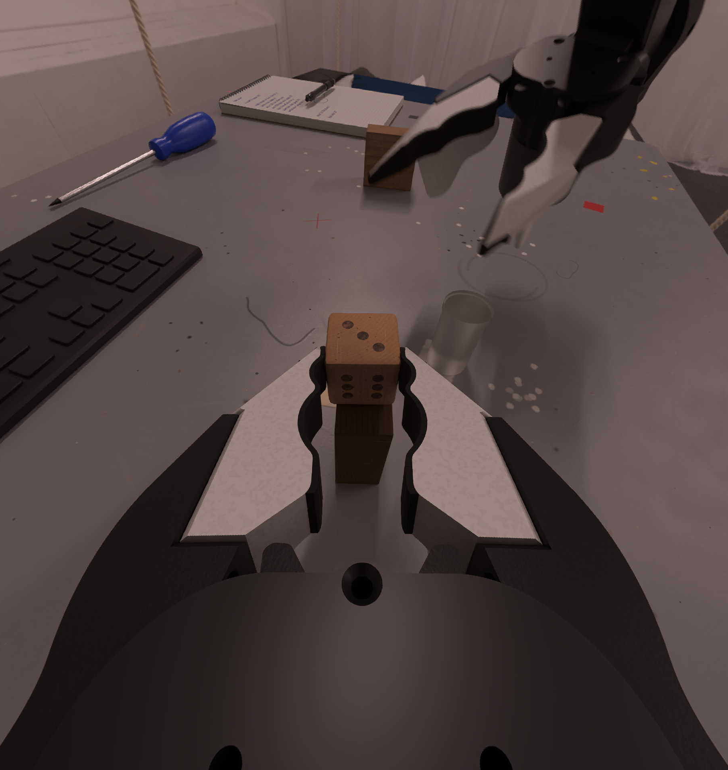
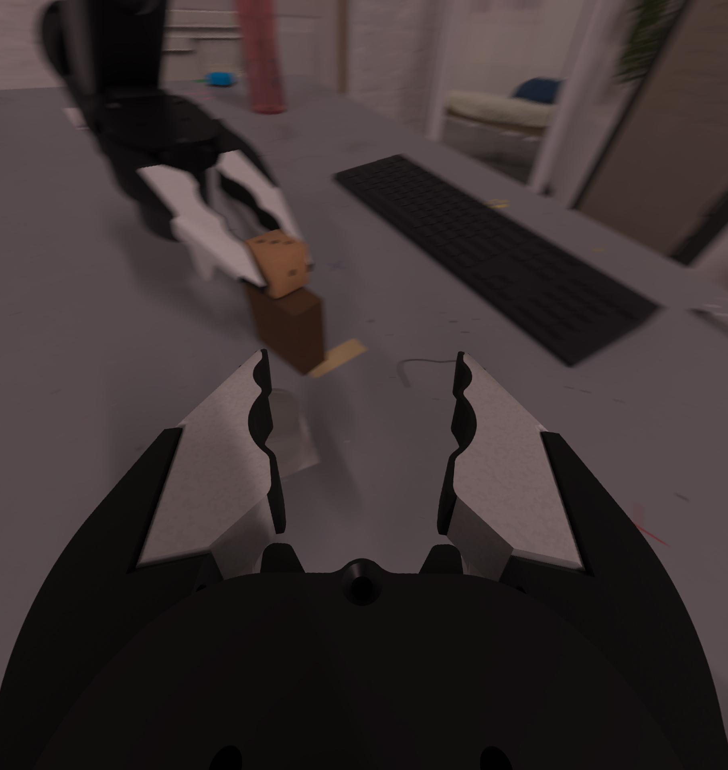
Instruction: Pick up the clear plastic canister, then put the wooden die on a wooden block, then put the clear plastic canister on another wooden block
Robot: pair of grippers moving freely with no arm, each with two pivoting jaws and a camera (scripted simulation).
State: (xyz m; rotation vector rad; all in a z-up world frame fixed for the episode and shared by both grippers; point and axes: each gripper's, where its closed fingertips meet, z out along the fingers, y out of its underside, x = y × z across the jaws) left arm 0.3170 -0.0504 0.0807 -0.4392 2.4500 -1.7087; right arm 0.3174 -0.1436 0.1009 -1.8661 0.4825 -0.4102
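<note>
My left gripper [image 1: 362, 353] is shut on the wooden die [image 1: 362, 375] and holds it at the top of a dark wooden block [image 1: 360, 450]. In the right wrist view the die [image 2: 281, 266] sits tilted on that block [image 2: 291, 333]. The clear plastic canister [image 1: 458, 333] stands on the table just right of the die, held by nothing. My right gripper [image 2: 362, 356] is open and empty, with the canister [image 2: 291, 433] low beside its left finger. It hovers above the table in the left wrist view [image 1: 426, 214]. A second, lighter wooden block [image 1: 389, 160] stands farther back.
A black keyboard [image 1: 62, 300] lies on the left. A blue-handled screwdriver [image 1: 162, 150] and a spiral notepad [image 1: 312, 106] with a pen lie at the back. A tan strip [image 2: 339, 356] lies by the dark block. The table's right edge [image 1: 708, 216] is near.
</note>
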